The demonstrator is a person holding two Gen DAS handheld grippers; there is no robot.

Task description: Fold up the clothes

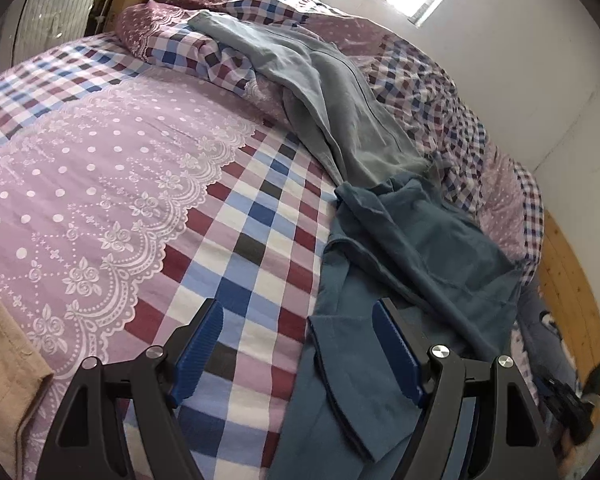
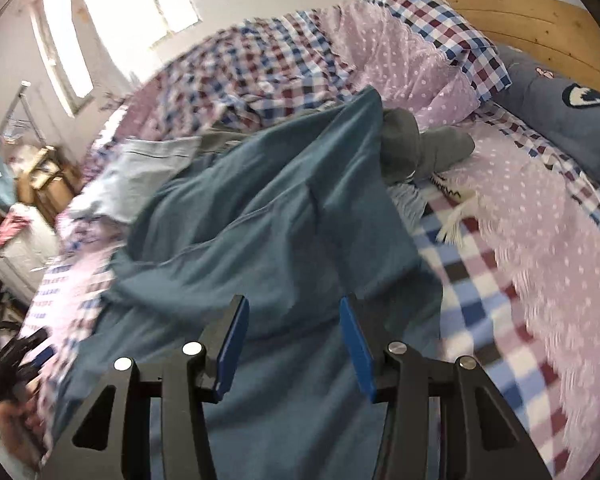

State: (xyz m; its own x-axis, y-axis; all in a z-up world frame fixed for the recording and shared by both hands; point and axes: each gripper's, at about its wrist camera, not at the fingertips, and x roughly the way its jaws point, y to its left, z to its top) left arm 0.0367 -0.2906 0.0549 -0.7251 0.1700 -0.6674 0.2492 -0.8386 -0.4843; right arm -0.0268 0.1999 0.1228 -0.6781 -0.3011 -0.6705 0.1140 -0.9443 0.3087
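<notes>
Both grippers, left gripper [image 1: 298, 346] and right gripper [image 2: 292, 346], spread wide, empty, over rumpled teal garment [image 2: 268, 200]. Risk: pinching the checked bedcover [image 1: 240, 240] too, since layers overlap.

The left hand-held gripper [image 1: 298, 350] is built of matte black angular plastic arms with triangular cut-outs, round silver screw heads at the pivots, and ribbed blue rubber finger pads [image 1: 199, 350]. The right hand-held gripper [image 2: 294, 346] matches it, its blue pads [image 2: 233, 350] looking smoother.
</notes>
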